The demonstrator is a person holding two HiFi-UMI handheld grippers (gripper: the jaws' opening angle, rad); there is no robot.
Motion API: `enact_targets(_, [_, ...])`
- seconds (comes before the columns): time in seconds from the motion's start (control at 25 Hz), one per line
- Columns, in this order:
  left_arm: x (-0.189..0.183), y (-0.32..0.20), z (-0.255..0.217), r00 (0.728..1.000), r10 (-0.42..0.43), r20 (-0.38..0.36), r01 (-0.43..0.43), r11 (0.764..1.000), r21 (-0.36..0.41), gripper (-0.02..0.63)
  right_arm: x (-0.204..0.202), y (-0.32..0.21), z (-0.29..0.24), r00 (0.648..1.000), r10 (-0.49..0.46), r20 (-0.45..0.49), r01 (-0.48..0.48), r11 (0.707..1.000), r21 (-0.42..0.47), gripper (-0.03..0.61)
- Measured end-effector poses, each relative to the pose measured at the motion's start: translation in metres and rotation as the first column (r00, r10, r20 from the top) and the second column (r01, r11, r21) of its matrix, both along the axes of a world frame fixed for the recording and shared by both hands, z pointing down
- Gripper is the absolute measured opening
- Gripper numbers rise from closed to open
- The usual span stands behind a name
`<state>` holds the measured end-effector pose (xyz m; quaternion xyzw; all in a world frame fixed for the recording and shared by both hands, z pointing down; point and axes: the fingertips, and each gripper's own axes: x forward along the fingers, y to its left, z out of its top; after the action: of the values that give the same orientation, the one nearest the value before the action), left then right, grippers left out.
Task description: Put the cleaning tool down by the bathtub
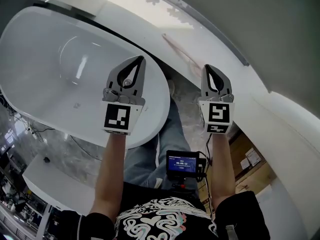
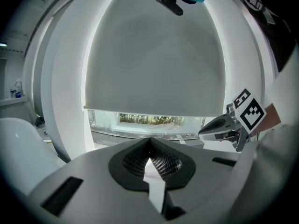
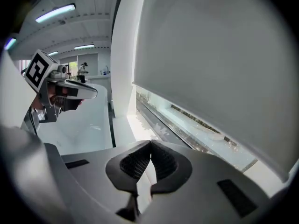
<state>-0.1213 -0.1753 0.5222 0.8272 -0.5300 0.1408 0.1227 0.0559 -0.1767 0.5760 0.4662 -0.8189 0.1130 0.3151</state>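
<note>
The white oval bathtub fills the upper left of the head view. My left gripper hangs over its right rim, jaws shut with nothing between them. My right gripper is held to the right of the tub above the marble floor, also shut and empty. A thin pinkish stick lies along the pale ledge beyond the tub; I cannot tell if it is the cleaning tool. In the left gripper view the shut tips point at the window, with the right gripper beside them. The right gripper view shows shut tips and the left gripper.
A grey roller blind hangs over the low window behind the ledge. The person's jeans leg stands between tub and wall, with a small screen at the chest. Cardboard boxes sit at right; cables lie at left.
</note>
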Motion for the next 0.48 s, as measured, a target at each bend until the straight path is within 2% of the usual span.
enact_targets(0.12, [-0.003,0.008,-0.012,0.999,0.02,0.038,-0.018,0.999,-0.039,0.017,-0.003,0.001,-0.028,1.0,0.007,0.011,-0.007,1.0,0.026,0.028])
enact_targets(0.48, [-0.009,0.009,-0.083,1.0,0.02,0.016,-0.02,1.0,0.021,0.017,-0.006,0.002,-0.108,0.998,0.042,0.056,-0.047,0.995,0.089,0.028])
